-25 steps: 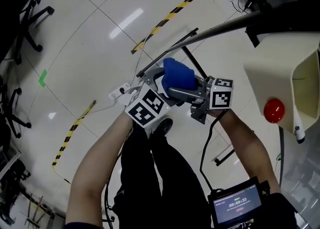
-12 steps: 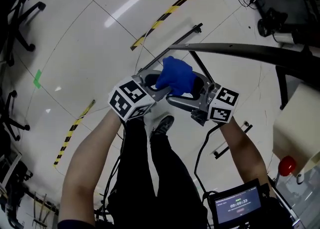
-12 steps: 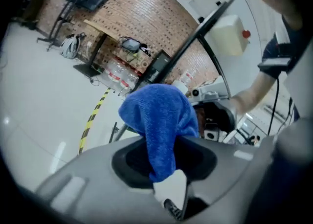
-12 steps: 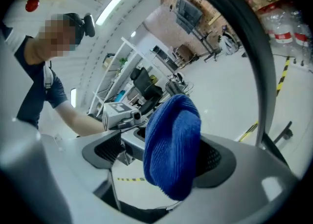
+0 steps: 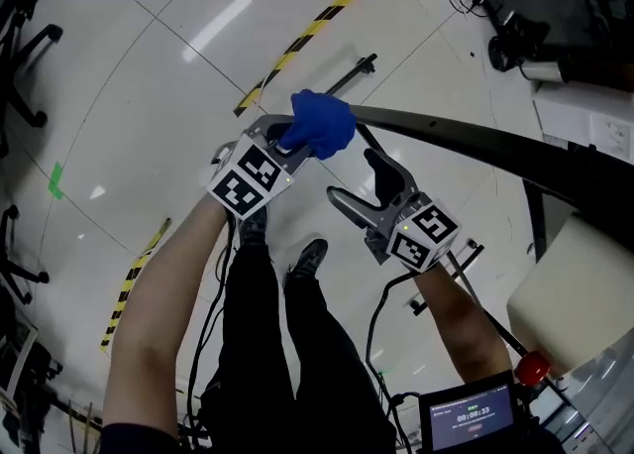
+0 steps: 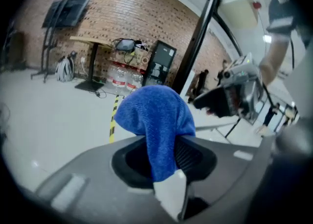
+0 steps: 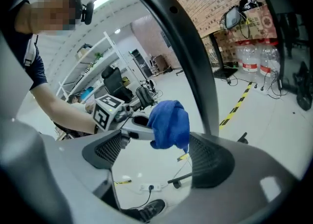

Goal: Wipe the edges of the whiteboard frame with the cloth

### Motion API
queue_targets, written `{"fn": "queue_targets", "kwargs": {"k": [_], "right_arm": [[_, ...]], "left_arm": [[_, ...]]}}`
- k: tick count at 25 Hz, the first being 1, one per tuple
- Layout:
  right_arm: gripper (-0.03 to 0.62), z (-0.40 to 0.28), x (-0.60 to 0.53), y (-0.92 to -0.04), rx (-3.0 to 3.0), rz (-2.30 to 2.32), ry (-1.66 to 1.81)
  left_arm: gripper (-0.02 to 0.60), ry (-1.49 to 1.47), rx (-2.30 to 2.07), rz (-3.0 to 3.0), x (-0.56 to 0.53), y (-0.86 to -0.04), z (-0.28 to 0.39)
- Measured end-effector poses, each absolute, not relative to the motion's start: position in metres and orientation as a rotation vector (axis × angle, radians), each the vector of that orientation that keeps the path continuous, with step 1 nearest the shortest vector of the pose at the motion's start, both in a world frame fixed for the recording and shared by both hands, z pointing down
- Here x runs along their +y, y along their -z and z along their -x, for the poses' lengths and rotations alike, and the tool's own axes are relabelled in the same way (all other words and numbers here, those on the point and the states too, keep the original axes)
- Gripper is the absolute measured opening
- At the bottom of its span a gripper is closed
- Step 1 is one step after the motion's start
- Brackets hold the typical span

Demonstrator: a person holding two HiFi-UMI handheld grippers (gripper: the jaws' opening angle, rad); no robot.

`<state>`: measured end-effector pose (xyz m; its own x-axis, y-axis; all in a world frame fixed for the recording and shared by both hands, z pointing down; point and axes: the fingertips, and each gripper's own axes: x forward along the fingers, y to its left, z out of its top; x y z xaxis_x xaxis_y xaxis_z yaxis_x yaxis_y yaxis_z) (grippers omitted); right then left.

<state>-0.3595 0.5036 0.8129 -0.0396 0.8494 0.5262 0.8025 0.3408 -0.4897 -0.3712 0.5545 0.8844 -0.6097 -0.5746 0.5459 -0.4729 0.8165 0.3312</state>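
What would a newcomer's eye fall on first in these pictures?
The bright blue cloth in the head view's upper middle, pinched in the left gripper, whose jaws have just been closing on it. Beside it the right gripper, jaws just opened and empty, hangs below the dark frame that crosses the picture.

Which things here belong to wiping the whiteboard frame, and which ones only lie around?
For the job: blue cloth, pinched in the left gripper, whose fingers have just been closing; dark whiteboard frame bar.
Lying about: yellow-black floor tape; water bottles; backpack.
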Motion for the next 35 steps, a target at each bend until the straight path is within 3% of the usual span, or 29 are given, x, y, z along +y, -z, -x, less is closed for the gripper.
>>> {"fn": "queue_targets", "kwargs": {"k": [5, 12, 26, 35], "right_arm": [[0.433, 0.316, 0.472, -0.824, -1.719, 1.44, -0.028], [0.422, 0.265, 0.463, -0.832, -1.613, 1.449, -0.017], [0.41, 0.25, 0.487, -0.798, -1.617, 1.518, 0.019], [0.406, 0.247, 0.501, -0.756, -1.681, 1.551, 0.063]], "left_arm": [[0.114, -0.448, -2.221, -0.852, 0.571, -0.929, 0.402], [0.114, -0.821, -2.134, -1.007, 0.545, -0.942, 0.427], [0.112, -0.737, -2.517, -1.012, 0.526, -0.763, 0.463], [0.112, -0.796, -2.544, -1.028, 0.527, -0.695, 0.452]]}}
